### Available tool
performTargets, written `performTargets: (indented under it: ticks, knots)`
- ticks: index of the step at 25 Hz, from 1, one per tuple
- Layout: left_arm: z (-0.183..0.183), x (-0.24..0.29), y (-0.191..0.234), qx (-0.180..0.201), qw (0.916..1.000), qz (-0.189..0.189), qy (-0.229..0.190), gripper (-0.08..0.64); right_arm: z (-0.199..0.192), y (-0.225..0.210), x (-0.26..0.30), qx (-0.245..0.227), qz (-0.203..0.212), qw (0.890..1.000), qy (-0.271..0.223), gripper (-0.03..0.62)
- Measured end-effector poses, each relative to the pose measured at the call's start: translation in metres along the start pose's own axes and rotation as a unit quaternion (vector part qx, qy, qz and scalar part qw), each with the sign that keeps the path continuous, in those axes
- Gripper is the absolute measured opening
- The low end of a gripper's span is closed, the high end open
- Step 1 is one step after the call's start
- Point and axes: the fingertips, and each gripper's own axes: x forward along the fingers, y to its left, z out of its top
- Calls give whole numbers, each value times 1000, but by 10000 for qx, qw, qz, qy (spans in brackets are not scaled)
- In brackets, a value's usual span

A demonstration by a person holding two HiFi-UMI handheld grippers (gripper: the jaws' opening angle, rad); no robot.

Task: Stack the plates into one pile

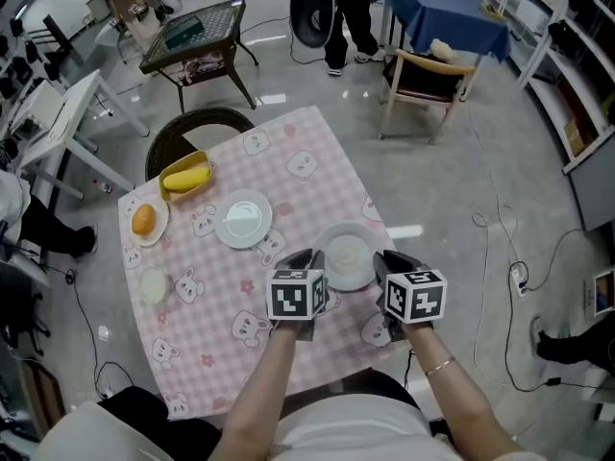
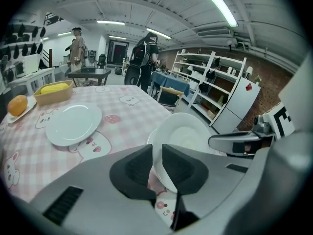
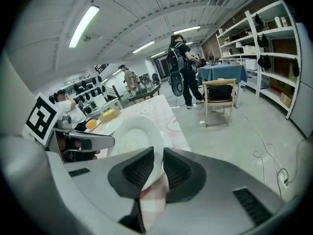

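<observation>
Two handheld grippers pinch one white plate between them, at the right edge of a table covered in pink checked cloth with rabbit prints. The left gripper has its jaws pressed on the plate's left rim, and the right gripper has its jaws pressed on the right rim. Each gripper view shows the thin rim caught between dark ribbed pads. Whether this plate rests on the cloth or hangs just above it cannot be told.

A second white plate lies flat near the middle of the table, apart from the held one. Along the left edge, a small plate carries an orange, and a small pale dish sits closer to the person. A yellow tray holding a banana stands by the far left corner. A person's forearms reach in from the bottom of the head view.
</observation>
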Motion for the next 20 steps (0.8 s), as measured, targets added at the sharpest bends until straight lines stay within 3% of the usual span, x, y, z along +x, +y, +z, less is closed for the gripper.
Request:
performTargets:
  ticks: [13,20]
  knots:
    - [-4,25,9,-129,9995,187,207,80,-6,-12,23,-125,35,9995,300,78]
    - [-2,32,13,11,9994,311,172,80,-4,-15,30,-236,-13,9992,315,81]
